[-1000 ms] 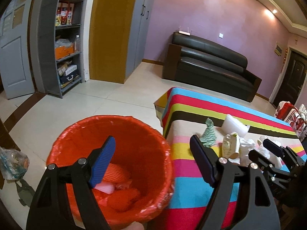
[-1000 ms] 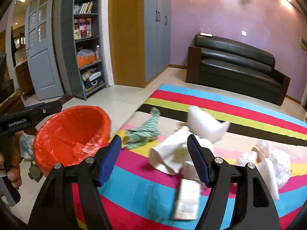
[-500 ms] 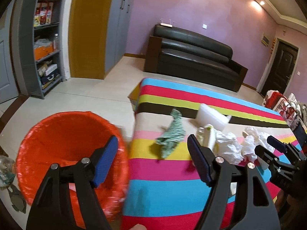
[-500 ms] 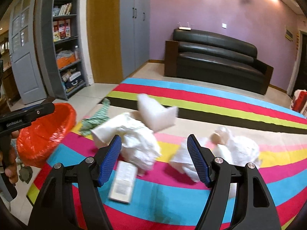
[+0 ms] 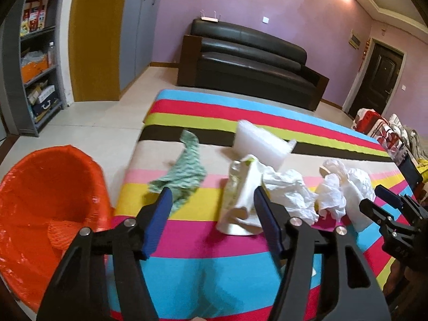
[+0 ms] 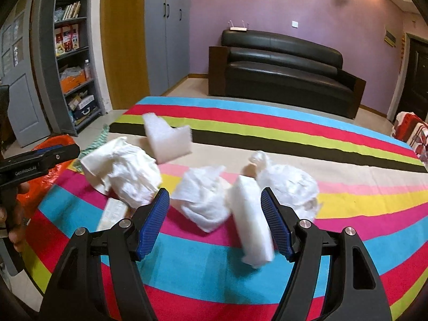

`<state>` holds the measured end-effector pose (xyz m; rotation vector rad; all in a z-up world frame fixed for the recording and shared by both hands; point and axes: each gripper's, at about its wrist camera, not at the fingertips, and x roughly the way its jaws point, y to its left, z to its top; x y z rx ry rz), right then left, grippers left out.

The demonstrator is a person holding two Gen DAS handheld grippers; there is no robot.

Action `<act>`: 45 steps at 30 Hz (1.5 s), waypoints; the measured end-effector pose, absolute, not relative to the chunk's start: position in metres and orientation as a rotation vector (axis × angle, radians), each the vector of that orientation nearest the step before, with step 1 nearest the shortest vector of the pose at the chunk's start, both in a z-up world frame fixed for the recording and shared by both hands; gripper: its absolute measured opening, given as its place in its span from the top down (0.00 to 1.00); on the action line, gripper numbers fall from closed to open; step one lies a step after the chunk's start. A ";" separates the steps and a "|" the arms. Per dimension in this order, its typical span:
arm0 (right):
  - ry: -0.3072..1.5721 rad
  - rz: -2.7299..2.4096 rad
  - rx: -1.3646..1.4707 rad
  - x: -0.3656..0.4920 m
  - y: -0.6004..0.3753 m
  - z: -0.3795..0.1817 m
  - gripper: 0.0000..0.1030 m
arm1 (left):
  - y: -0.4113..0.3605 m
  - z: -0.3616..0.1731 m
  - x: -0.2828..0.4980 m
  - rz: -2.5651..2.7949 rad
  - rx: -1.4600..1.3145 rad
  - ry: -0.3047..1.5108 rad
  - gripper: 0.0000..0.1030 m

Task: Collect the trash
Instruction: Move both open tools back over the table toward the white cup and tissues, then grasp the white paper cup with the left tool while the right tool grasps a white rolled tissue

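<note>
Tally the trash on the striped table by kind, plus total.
White foam pieces: 2
Crumpled white wads: 3
Crushed paper cup: 1
Flat carton: 1
Green scrap: 1
Total: 8

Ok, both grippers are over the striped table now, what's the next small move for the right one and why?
Probably ease the right hand-held gripper forward and down around the white foam stick, then close. Its jaws stand open and empty, and the stick lies nearest, just ahead of the right finger, apart from the crumpled tissues. The orange bin waits off the table's left edge.
</note>
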<state>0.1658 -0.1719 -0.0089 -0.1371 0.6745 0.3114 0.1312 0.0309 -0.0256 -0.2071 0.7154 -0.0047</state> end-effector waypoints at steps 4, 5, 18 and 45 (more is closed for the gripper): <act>0.696 0.297 -0.135 0.170 -0.185 -0.015 0.35 | 0.020 -0.034 0.139 -0.020 -0.196 0.739 0.46; 0.702 0.295 -0.132 0.172 -0.188 -0.017 0.35 | 0.018 -0.036 0.140 -0.022 -0.195 0.744 0.48; 0.793 0.271 -0.156 0.179 -0.201 -0.037 0.52 | 0.001 -0.051 0.155 -0.041 -0.171 0.797 0.65; 0.757 0.289 -0.126 0.173 -0.192 -0.016 0.76 | 0.007 -0.034 0.146 -0.031 -0.160 0.741 0.81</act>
